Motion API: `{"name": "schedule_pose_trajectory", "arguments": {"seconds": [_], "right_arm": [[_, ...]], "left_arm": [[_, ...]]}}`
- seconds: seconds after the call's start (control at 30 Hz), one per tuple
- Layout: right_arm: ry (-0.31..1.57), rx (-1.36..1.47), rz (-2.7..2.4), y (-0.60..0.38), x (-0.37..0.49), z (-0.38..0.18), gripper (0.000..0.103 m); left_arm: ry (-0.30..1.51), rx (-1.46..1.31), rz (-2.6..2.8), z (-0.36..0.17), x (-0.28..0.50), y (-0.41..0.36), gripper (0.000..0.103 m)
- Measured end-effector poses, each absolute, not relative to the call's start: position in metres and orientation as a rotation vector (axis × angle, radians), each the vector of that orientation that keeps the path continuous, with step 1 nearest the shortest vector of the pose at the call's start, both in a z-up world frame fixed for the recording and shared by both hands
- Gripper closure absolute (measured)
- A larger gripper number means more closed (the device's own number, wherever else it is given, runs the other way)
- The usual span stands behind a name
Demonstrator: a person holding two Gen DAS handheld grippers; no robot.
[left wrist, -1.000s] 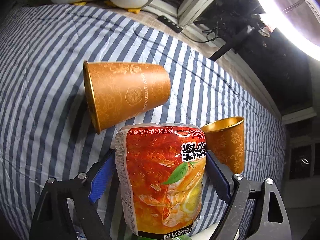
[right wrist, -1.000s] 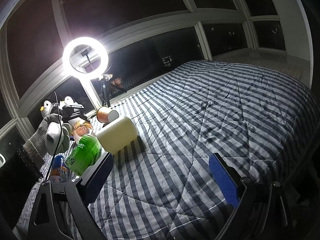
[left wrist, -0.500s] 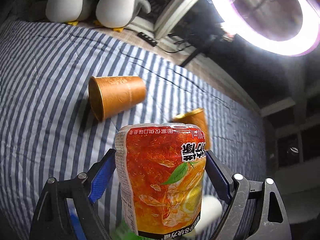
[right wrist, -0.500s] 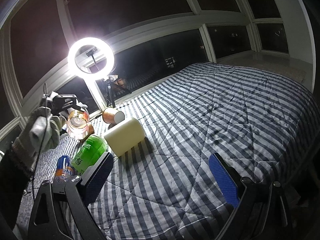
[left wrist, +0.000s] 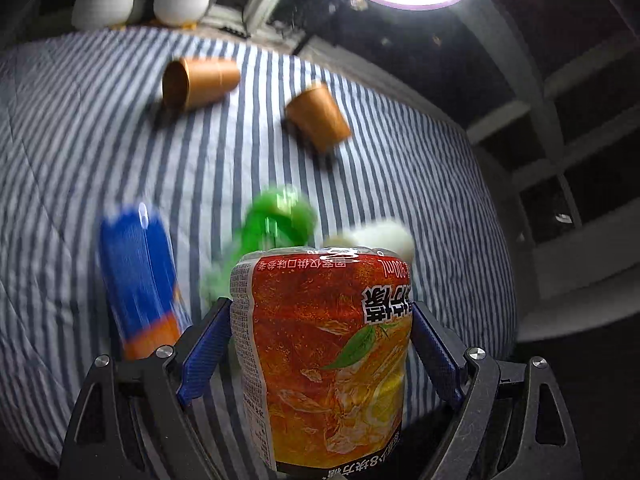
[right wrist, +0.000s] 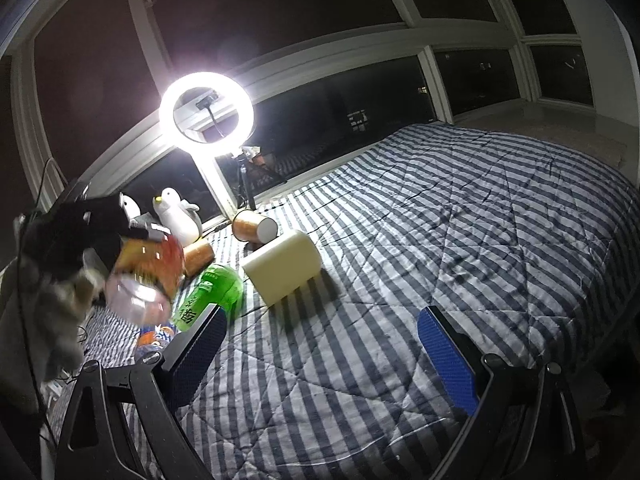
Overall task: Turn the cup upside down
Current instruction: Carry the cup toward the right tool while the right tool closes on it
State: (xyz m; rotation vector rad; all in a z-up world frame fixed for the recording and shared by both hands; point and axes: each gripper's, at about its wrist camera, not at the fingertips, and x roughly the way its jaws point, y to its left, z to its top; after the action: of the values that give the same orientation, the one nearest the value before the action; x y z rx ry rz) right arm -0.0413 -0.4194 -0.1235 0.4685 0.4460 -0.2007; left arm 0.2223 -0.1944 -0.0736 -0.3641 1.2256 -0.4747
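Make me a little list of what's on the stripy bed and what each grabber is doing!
left gripper: shut on orange iced tea bottle, lifted above the bed
right gripper: open, holding nothing
orange paper cups: one on its side, another tipped over nearby
green bottle: lying down
blue bottle: lying down, blurred
cream block: beside green bottle
bedspread: blue-and-white stripes

Green bottle (right wrist: 214,294) and cream block (right wrist: 282,266) lie on striped quilt (right wrist: 440,240).

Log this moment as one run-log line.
left claw: shut on tea bottle, raised over bed | right claw: open, empty | cups: both on sides
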Motion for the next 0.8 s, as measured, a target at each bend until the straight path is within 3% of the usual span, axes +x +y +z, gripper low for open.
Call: {"name": "schedule_pose_trajectory", "arguments": {"seconds": [0.47, 0.8], "right_arm": [[0.525, 0.465, -0.116, -0.404, -0.028, -0.132, 0.009], [0.594, 0.5, -0.03, -0.398, -0.009, -0.132, 0.009]], "left_arm": [[1.316, -0.297, -0.447, -0.143, 0.166, -0.196, 0.014], [1.289, -0.247, -0.508, -0.133, 0.166, -0.193, 0.013]]}}
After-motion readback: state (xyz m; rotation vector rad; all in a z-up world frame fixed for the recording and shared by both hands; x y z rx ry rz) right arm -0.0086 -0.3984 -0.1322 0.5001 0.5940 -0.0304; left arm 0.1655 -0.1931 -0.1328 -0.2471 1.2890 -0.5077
